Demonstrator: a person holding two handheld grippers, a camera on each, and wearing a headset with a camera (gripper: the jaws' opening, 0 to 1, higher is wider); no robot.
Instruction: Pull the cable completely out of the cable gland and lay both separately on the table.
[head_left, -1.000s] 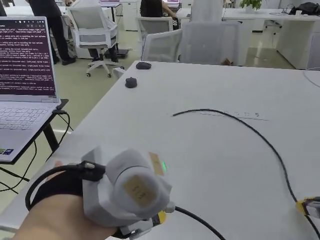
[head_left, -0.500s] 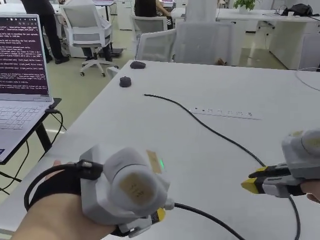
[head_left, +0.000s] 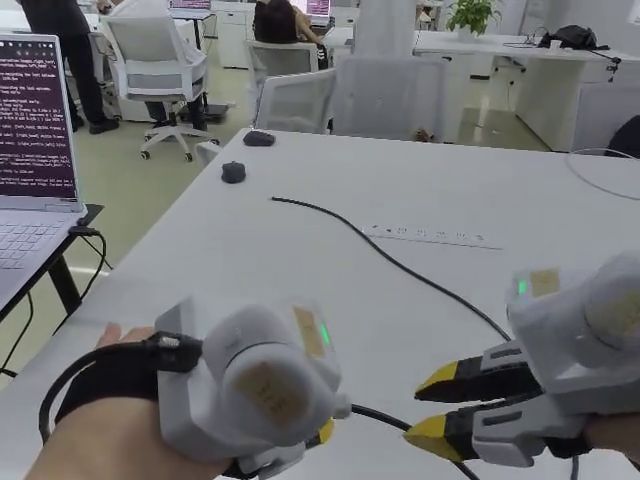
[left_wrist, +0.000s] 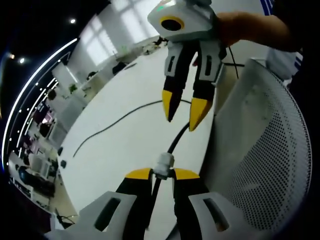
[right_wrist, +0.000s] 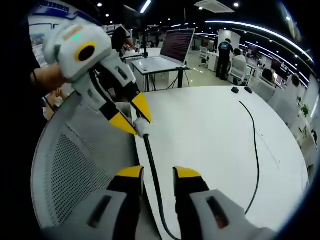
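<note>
My left gripper (head_left: 323, 434) sits at the near table edge, shut on the white cable gland (left_wrist: 163, 164), which shows between its yellow tips. The black cable (head_left: 400, 268) leaves the gland and runs across the white table (head_left: 250, 260) to a free end near the far left. My right gripper (head_left: 432, 405) is close beside the left one, its jaws open with the cable passing between them. In the right gripper view the cable (right_wrist: 150, 160) runs between my open jaws (right_wrist: 158, 172) up to the gland (right_wrist: 141, 127) in the left gripper (right_wrist: 135, 120).
An open laptop (head_left: 30, 150) stands on a side stand at the left. Two dark mice (head_left: 233, 172) lie near the far table edge, with office chairs (head_left: 300, 100) behind. A mesh chair back (left_wrist: 265, 150) is close to the grippers. A thin wire loop (head_left: 600, 170) lies far right.
My right gripper has come in from the right along the cable to just beside the left gripper, and its jaws now stand apart. The cable's free end slid left.
</note>
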